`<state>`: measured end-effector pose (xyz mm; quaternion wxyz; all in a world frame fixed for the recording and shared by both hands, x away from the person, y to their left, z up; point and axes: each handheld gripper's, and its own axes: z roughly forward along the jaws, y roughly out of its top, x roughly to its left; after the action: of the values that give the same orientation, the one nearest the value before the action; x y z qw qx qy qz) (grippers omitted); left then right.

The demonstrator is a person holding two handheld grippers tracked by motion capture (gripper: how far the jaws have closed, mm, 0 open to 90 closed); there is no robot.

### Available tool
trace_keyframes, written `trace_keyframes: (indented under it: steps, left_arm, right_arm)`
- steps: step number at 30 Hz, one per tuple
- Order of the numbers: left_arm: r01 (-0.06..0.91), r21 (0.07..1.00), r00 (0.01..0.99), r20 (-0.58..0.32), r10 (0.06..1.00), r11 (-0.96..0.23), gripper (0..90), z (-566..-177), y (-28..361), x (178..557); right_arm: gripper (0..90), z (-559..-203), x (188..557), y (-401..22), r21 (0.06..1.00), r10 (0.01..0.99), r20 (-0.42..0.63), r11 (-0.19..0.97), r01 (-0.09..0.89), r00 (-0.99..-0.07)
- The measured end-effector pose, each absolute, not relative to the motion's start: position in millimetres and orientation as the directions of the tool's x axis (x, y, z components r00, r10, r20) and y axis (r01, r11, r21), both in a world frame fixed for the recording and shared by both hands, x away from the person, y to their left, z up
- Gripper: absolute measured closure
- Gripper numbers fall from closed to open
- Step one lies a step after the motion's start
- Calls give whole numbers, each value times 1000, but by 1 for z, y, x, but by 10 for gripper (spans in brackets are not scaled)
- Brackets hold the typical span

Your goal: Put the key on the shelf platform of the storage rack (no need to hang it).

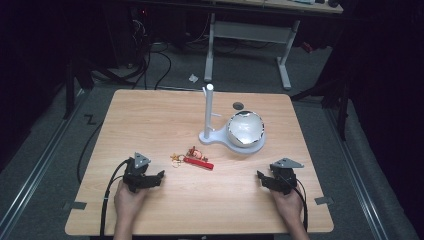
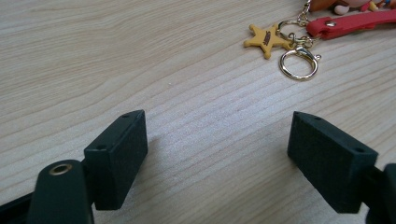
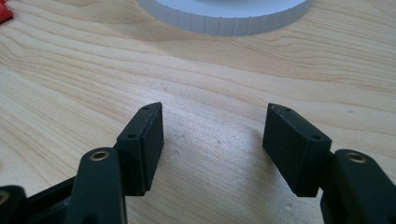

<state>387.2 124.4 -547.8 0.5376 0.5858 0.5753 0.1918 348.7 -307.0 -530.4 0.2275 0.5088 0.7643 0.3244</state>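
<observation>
A keychain [image 1: 192, 159] lies near the middle of the wooden table [image 1: 160, 120]: a red strap [image 2: 355, 22], a yellow star charm [image 2: 265, 39], a gold ring clasp [image 2: 299, 63] and a small figure. Behind it stands a white stand [image 1: 208, 112] with an upright post, its base holding a shiny bowl [image 1: 245, 129]. My left gripper [image 1: 159, 178] rests at the front left, open and empty, jaws [image 2: 219, 154] wide apart over bare wood short of the star. My right gripper [image 1: 261, 179] sits at the front right, open and empty, pointing toward the stand's white base [image 3: 224, 14].
A dark round hole [image 1: 238, 105] marks the table's far side. Beyond the table are a white desk frame [image 1: 250, 40] and cables on the grey floor. Bare wood lies between the two grippers.
</observation>
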Motion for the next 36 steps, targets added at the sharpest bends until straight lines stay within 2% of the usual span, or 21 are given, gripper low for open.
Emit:
trace_keyframes:
  steps: [36]
  left_arm:
    - [468, 851, 265, -394, 880, 239, 204, -548, 124, 387]
  right_arm:
    - [341, -530, 346, -308, 723, 918, -16, 283, 630, -395]
